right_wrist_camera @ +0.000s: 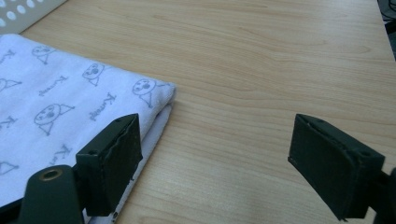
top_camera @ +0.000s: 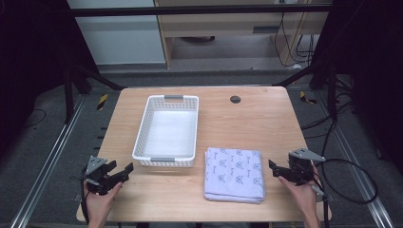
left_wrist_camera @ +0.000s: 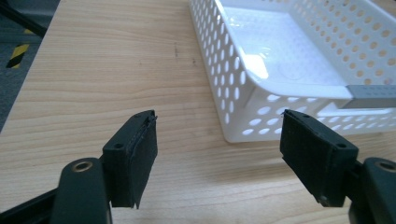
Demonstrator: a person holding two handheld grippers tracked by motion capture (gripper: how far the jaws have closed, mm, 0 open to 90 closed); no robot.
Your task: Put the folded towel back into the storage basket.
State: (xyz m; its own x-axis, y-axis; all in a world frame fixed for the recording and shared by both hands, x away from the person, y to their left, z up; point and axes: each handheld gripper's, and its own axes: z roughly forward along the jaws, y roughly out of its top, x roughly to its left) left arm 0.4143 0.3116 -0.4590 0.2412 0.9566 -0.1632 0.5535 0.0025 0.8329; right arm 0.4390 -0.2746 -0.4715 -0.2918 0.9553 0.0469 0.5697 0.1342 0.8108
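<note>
Near the right front of the worktop [top_camera: 266, 128] lies a folded cloth [top_camera: 234, 173], pale with small grey printed figures, flat and squared up, its near edge close to the worktop's front edge. Its far left corner sits just beside the near right corner of a white perforated basket [top_camera: 141, 137], which stands left of centre with grey handles on its near and far rims.

Just right of the cloth, the right gripper [top_camera: 280, 170] is held low over the wood, pointing left toward the cloth's right edge. Its fingers [right_wrist_camera: 109, 161] stand wide apart with nothing between them; in the right gripper view one finger hangs over the cloth's folded corner and the other over bare wood, apart from the fabric.

At the near left corner the left gripper [top_camera: 119, 171] points right and slightly far, toward the basket's near left corner. Its fingers [left_wrist_camera: 135, 156] are also spread wide and empty, just short of the basket wall.

A small dark round cap [top_camera: 235, 99] sits in the far part of the worktop, right of the basket.
</note>
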